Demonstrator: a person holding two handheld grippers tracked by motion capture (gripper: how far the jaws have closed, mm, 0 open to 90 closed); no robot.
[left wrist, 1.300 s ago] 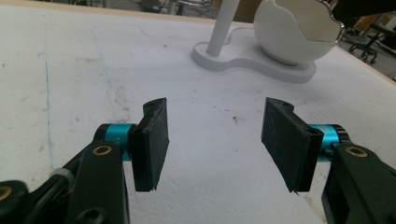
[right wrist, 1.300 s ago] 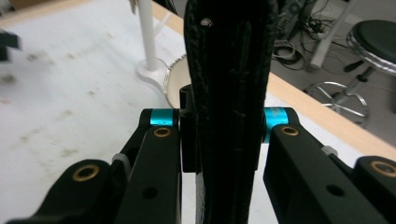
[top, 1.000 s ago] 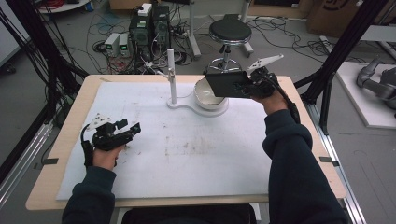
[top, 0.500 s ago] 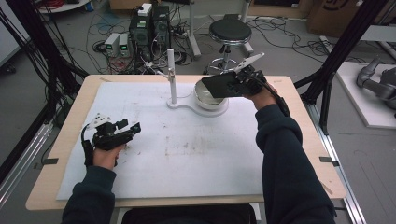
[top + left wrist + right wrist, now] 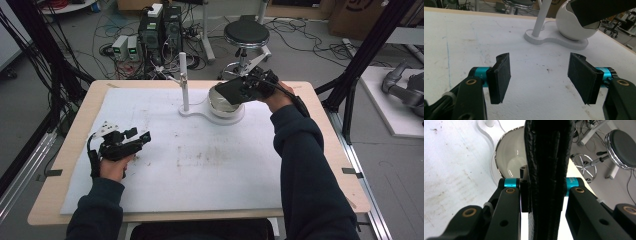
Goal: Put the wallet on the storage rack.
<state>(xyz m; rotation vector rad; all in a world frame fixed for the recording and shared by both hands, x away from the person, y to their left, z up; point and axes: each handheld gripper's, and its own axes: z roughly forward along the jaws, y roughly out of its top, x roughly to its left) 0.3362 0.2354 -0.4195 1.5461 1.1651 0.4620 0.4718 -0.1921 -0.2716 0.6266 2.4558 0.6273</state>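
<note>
High view: white mat (image 5: pixel 200 170) on a wood table (image 5: pixel 330 150), scuffed mid-way, cables and a stool (image 5: pixel 247 32) behind. Right gripper (image 5: pixel 235 92) holds a black wallet (image 5: pixel 232 90) over the bowl (image 5: pixel 222 105).

Left gripper view: left gripper (image 5: pixel 539 75) wide, nothing in it.

Right gripper view: jaws clamped on the wallet. No readable writing.
</note>
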